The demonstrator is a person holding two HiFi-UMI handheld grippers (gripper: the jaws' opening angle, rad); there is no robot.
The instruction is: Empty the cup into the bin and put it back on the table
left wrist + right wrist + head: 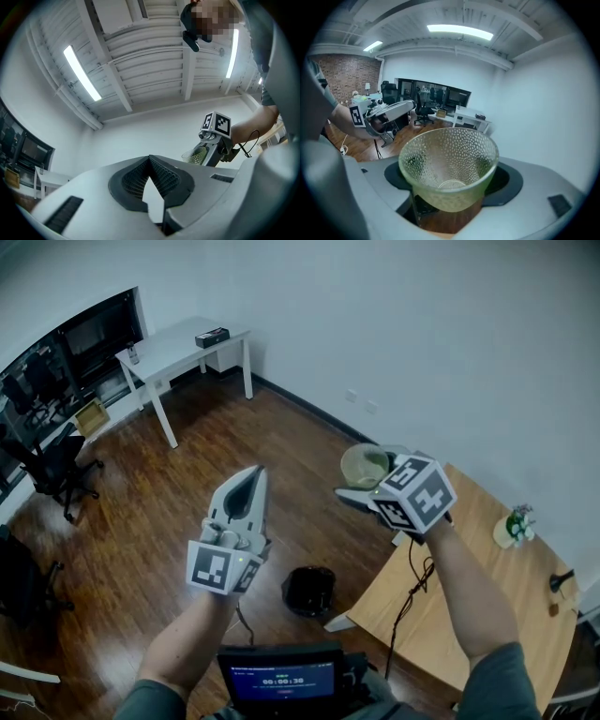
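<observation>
You're clamping the cup (447, 161) in your right gripper's (366, 486) wide-spread jaws, just off the table's (487, 596) left edge. Your left gripper (246, 482) is hanging empty, jaws closed.

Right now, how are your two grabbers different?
The right gripper is clamped on a bumpy glass cup; the left gripper holds nothing, its jaws closed together. The left gripper hangs over the wooden floor; the right gripper is above the table corner. Both are grey.
</observation>
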